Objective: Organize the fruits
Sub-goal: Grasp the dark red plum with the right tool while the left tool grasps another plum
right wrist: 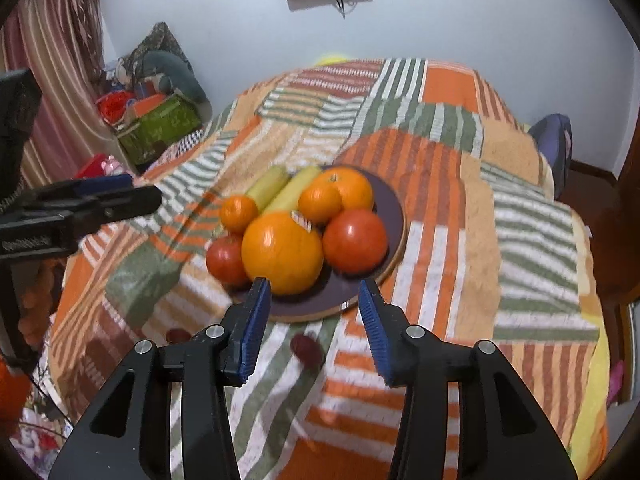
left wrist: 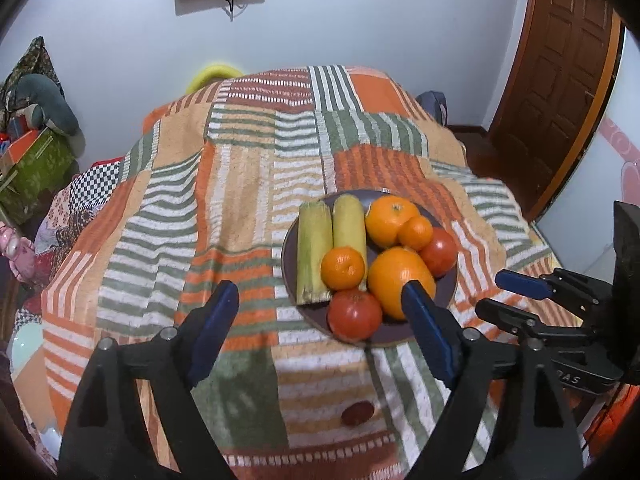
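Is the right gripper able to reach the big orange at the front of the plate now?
Probably yes. The right gripper is open and empty, pointing at the big orange, which lies at the near edge of the plate; nothing stands between.

A coarse, matt woven patchwork cloth (right wrist: pixel 448 216) covers the counter; the round dark purple plate (right wrist: pixel 390 200) looks smooth; the glossy red tomato (right wrist: pixel 355 240) shines.
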The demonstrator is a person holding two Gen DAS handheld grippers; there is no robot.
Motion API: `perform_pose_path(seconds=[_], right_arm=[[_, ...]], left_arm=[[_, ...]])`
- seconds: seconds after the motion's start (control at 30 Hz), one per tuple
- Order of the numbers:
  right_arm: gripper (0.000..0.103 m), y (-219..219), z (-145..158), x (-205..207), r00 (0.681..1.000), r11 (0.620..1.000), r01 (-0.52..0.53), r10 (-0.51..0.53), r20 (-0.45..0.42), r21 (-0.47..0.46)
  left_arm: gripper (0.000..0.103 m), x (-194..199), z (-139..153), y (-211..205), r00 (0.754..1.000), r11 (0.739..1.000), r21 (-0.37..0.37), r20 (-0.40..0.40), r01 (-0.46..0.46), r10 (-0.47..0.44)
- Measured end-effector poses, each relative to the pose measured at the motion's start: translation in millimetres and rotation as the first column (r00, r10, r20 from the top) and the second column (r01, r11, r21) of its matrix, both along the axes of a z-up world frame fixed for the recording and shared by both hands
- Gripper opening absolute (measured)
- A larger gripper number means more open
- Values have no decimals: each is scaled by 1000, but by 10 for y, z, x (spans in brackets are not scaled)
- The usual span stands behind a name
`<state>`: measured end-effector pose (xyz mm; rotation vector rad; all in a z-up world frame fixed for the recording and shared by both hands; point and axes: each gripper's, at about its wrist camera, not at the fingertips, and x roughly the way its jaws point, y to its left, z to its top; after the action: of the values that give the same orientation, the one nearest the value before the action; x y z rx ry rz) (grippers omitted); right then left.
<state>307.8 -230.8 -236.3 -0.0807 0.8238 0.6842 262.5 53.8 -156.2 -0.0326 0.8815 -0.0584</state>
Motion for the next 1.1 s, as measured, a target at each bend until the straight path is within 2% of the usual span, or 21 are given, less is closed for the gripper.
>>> perform_pose_path(seconds=[0.23,0.33,0.67,0.8,0.97,1.03,1.1], right_arm=[[40,33,-240,-51,999,999,-15,13,-41,-41],[32,42,-320,-18,998,999,-15,11,-69,-44],[25,166,-489,-44,994,995,-51,44,-95,-82],[21,151,-486,-41,994,997,-39,32,-104,-70],[21,85,-431,-85,994,998,-26,20,-107,-50],[21,43,-391,-121,995,999,-19,15,-100,-43],[21,-8,-346,-157,996,999,-10,7,-87,-40]], left_arm=[[84,-105,-189,35,997,999,24,-78,21,-19],[84,-160,-295,75,994,1000,-1,-105,21,-21],[84,-281,-514,40,984,998,-30,-173,48,-52],[84,-337,-576,-33,979,997,-42,-193,64,-71],[84,-410,-680,-129,971,996,-7,-223,93,-92],[82,-442,-709,-145,969,995,0,-227,99,-96],[70,-461,-740,-169,966,994,2,-236,106,-102]])
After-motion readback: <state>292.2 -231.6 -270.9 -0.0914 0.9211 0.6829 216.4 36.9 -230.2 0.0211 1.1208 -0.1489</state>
